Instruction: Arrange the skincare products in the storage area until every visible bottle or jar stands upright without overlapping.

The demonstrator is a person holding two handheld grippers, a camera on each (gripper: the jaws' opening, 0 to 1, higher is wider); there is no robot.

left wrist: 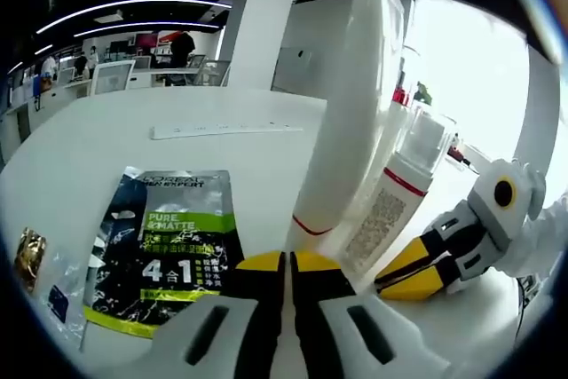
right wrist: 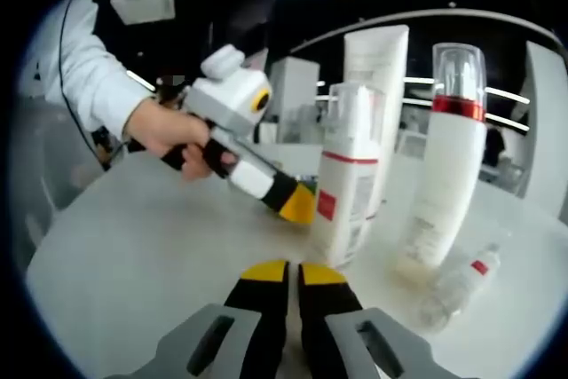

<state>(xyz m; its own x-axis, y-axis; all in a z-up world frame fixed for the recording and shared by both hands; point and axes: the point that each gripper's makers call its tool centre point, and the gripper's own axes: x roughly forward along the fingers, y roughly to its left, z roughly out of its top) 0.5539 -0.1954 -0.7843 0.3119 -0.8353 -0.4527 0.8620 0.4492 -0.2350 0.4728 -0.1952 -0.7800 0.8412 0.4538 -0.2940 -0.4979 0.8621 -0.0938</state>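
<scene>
both grippers, left gripper (left wrist: 287,265) and right gripper (right wrist: 286,274), jaws together, empty. upright bottles (right wrist: 348,175) just ahead; small bottle (right wrist: 457,286) lying ahead-right on bench (right wrist: 133,255). risk: nudging tall tube (left wrist: 351,104), toppling neighbours.

Yellow-tipped black tool (right wrist: 286,274), white sleeve (right wrist: 93,77)

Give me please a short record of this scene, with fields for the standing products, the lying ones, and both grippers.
standing: tall white tube; pump bottle with red band; white bottle with clear cap
lying: small clear bottle on its side on the white table; dark sachet flat on the table
left gripper: jaws shut, empty, close to the tube's base
right gripper: jaws shut, empty
task state: not finished, small bottle not upright
</scene>
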